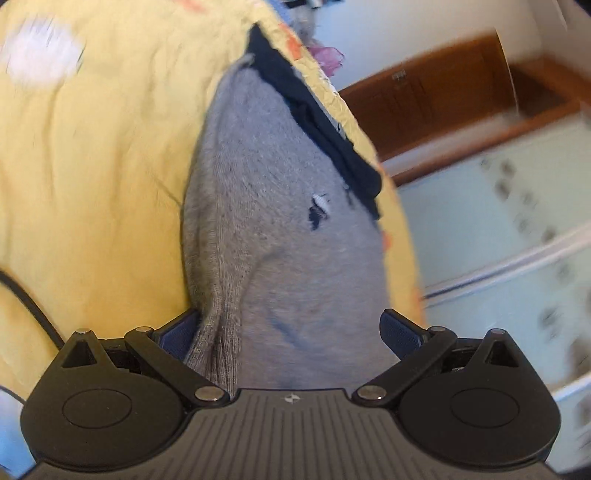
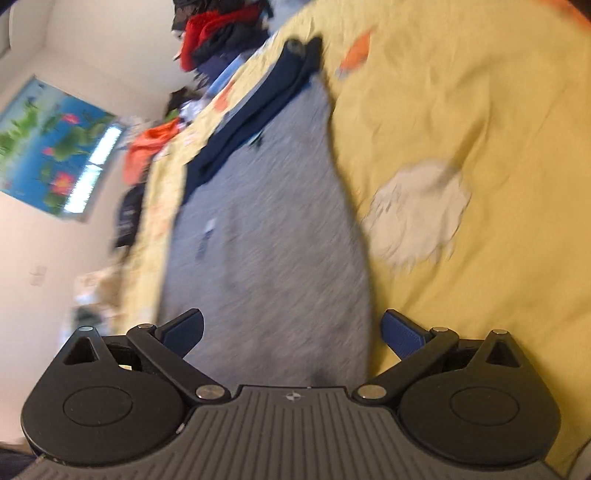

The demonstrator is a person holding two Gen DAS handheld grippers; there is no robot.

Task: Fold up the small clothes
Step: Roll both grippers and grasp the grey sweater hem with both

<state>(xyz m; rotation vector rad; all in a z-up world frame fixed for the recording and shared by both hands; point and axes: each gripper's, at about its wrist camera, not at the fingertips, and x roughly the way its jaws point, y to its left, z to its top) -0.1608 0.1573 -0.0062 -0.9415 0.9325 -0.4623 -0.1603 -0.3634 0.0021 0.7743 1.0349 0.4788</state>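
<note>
A grey knit garment with a dark navy band and a small navy-and-white logo lies on a yellow bedsheet. My left gripper is open, its blue pads wide apart, and a bunched edge of the grey cloth runs between them near the left pad. In the right wrist view, which is blurred, the same grey garment and its navy band stretch away from my right gripper. That gripper is open too, with cloth lying between its pads.
The bed's edge falls off to a tiled floor and a wooden frame. Piled clothes and an orange item lie beyond the bed by a wall with a flower poster. A black cable crosses the sheet.
</note>
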